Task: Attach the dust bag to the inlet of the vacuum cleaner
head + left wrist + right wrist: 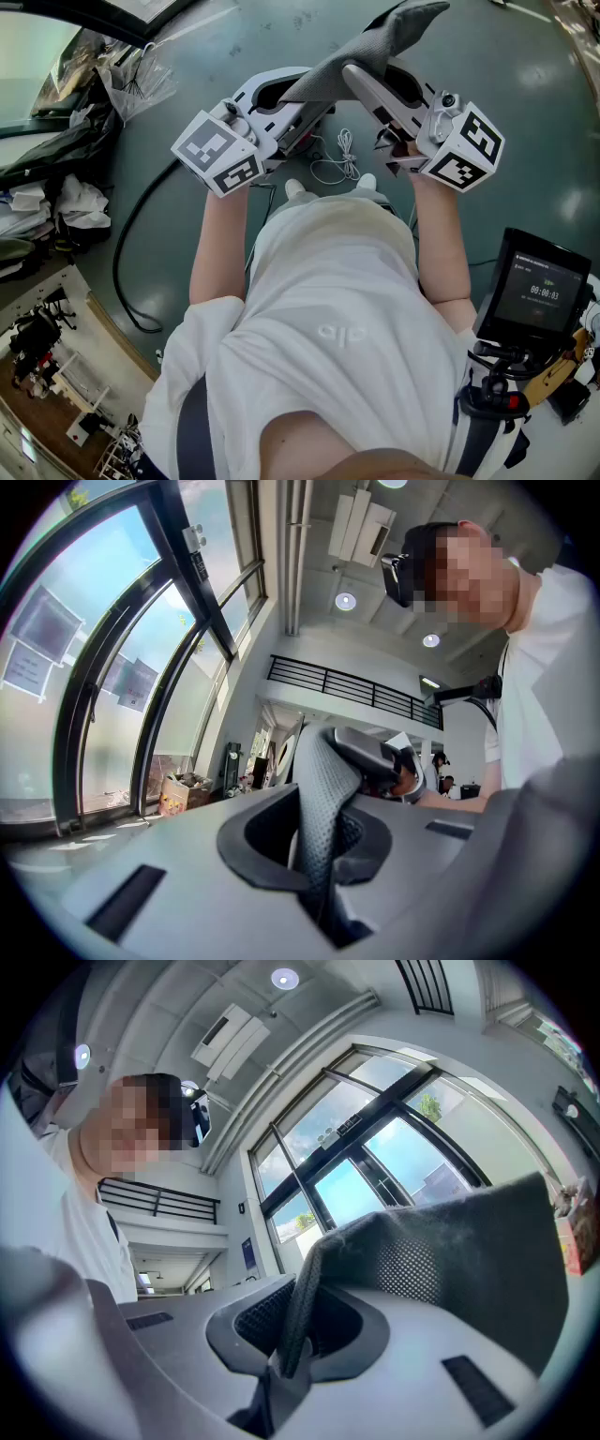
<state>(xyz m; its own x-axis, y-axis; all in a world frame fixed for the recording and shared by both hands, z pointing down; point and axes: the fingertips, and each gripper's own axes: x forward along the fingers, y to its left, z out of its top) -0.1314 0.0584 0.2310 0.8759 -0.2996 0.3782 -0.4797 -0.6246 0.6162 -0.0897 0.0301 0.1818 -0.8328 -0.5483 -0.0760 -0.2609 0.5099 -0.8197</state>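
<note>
The grey mesh dust bag (375,42) is held up in the air between both grippers, above the green floor. My left gripper (302,92) is shut on one edge of it; in the left gripper view a strip of the dust bag (323,799) runs down into the closed jaws of the left gripper (328,907). My right gripper (354,75) is shut on the opposite edge, and the dust bag (450,1260) spreads wide to the right of the right gripper (279,1372). The two grippers stand close together, tips nearly meeting. No vacuum cleaner inlet shows in any view.
A black hose (127,253) curves over the floor at left, and a white cord (342,161) lies near the person's shoes (295,190). Bags and clutter (56,187) pile at the left edge. A screen device (539,286) hangs at the person's right hip.
</note>
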